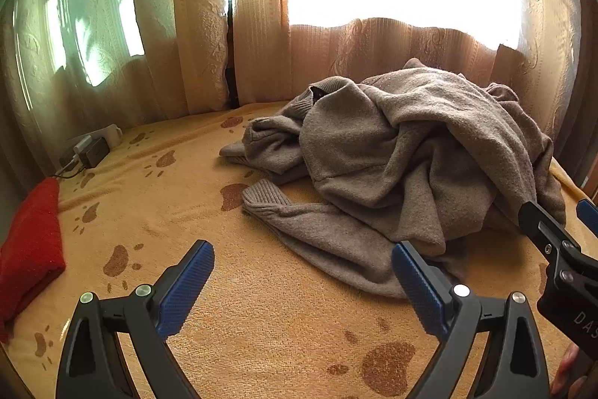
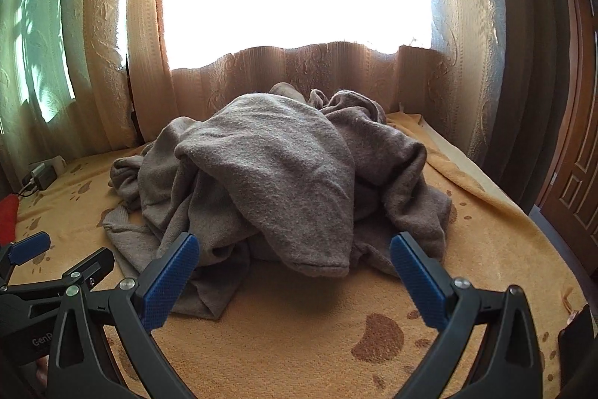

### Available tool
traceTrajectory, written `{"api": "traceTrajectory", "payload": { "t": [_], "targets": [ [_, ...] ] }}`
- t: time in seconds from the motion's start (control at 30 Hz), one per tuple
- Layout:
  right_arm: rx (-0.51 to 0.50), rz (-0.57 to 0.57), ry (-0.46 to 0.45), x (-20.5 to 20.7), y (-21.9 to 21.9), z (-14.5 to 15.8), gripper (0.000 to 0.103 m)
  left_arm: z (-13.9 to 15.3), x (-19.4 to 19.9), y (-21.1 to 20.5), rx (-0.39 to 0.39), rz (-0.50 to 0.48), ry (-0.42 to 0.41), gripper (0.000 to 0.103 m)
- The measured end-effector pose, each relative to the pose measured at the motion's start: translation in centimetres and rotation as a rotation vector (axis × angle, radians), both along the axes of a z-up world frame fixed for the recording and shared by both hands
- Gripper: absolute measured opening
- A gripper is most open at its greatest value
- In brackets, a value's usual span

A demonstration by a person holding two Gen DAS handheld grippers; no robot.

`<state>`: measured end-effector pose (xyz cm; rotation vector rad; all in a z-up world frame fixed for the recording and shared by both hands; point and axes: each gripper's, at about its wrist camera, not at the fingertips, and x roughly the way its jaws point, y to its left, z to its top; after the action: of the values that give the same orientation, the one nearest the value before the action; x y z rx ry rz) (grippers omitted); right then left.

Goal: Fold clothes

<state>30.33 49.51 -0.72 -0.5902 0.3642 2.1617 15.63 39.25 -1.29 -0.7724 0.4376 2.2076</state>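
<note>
A crumpled grey-brown knit sweater [image 1: 403,152] lies heaped on a bed covered by an orange blanket [image 1: 261,324] printed with brown paw marks. In the left wrist view the heap fills the centre right of the frame, with one ribbed-cuffed sleeve [image 1: 269,200] stretched flat toward the lower centre. In the right wrist view the same sweater [image 2: 276,174] sits in the middle of the frame, a fold hanging toward the camera.

The left hand-held gripper [image 1: 302,272] hovers above the blanket with its blue-padded fingers spread wide apart, holding nothing; its right finger overlaps the edge of the sleeve in the picture. The right hand-held gripper [image 2: 295,264] also has its fingers wide apart and empty, just short of the near edge of the heap.

A folded red cloth [image 1: 30,249] lies at the left edge of the frame, and a charger with cables [image 1: 88,152] sits beyond it near the patterned curtains [image 1: 202,25]. A wooden door [image 2: 575,174] shows at the right edge of the right wrist view.
</note>
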Motion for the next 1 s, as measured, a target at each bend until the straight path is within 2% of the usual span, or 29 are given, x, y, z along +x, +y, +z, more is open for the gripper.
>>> {"api": "traceTrajectory", "payload": {
  "t": [0.47,0.57,0.77,1.0],
  "targets": [
    [0.041,-0.003,-0.017,-0.2,-0.5,0.2,0.103,1.0,0.5,-0.5,0.022,0.022,0.074,0.098],
    [0.043,0.004,-0.022,-0.4,-0.6,0.2,0.103,0.7,0.2,-0.5,0.020,0.015,0.036,0.098],
    [0.036,0.027,-0.026,-0.6,-0.7,0.0,0.103,-0.5,-1.0,-0.3,0.026,-0.009,-0.123,0.098],
    [0.017,0.030,-0.074,-1.2,-0.4,-0.8,0.103,-1.2,-1.4,-0.2,0.016,0.008,-0.145,0.098]
  ]
}}
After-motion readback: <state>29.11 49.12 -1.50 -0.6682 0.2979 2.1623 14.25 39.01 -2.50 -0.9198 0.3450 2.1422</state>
